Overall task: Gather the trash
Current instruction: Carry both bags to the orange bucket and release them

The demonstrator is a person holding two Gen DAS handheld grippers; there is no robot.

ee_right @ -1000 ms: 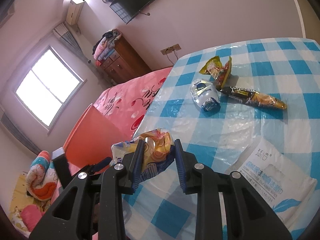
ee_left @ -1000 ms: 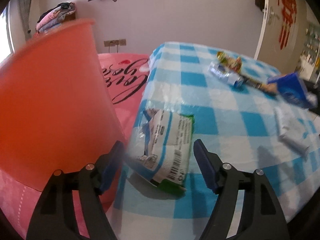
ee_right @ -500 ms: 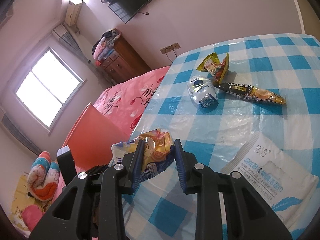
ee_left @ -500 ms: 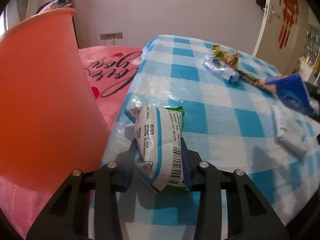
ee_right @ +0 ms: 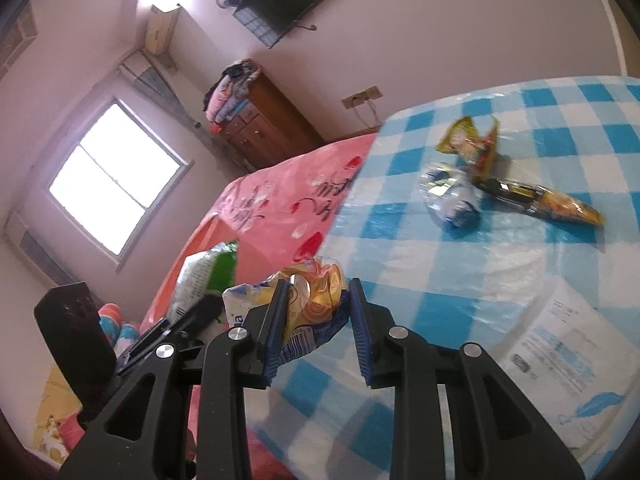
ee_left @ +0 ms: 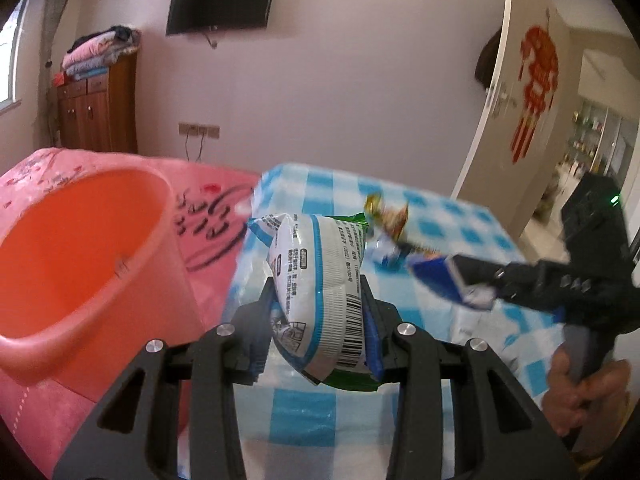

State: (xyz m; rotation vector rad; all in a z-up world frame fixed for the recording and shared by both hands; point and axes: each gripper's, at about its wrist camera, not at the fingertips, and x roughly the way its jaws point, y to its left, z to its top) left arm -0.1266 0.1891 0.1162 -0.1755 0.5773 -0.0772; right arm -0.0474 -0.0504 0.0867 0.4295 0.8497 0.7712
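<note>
Beside orange plastic bin (ee_left: 80,264): left hand-held gripper (ee_left: 316,320) clamped on white-blue snack packet (ee_left: 320,292), lifted off blue-checked worktop (ee_right: 520,240). Right hand-held gripper (ee_right: 316,320) clenched on crumpled yellow wrapper (ee_right: 316,300). Risk: slick film slipping out mid-swing, landing short of rim.

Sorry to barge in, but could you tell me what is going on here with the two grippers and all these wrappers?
A person is clearing snack trash off a table with a blue checked cloth. The left gripper is shut on a white and blue packet, held above the table beside an orange bin. The right gripper is shut on a crumpled yellow wrapper. Three more wrappers and a flat white pack lie on the cloth.
</note>
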